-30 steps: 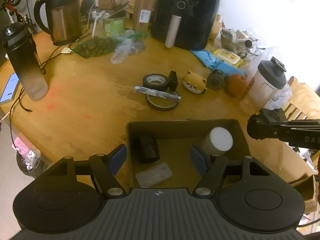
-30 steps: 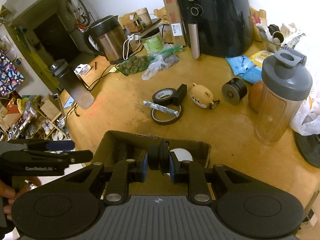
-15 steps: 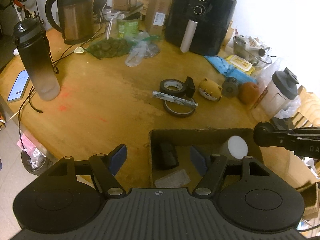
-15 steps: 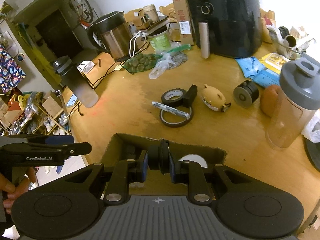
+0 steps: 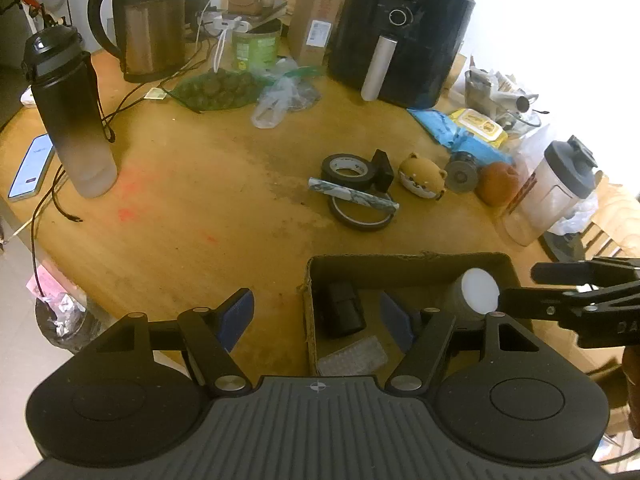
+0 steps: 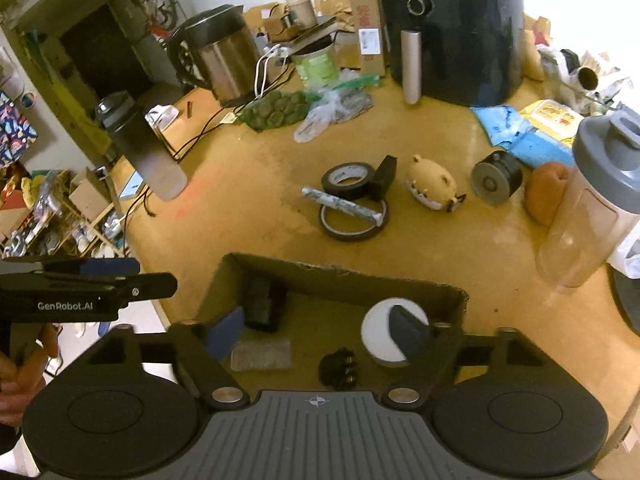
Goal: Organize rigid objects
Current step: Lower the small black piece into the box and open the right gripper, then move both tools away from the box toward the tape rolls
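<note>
A cardboard box sits at the table's near edge. In it lie a white-lidded jar, a black cylinder, a clear flat piece and a small black part. My right gripper is open and empty above the box. My left gripper is open and empty over the box's left wall. On the table beyond lie tape rolls, a wrapped stick, a bear toy and a grey reel.
A dark water bottle, kettle, air fryer, shaker cup, phone, cables and plastic bags crowd the wooden table. The floor drops off at the left.
My right gripper has opened and dropped the small black part into the box. My left gripper has shifted left, off the box's middle.
</note>
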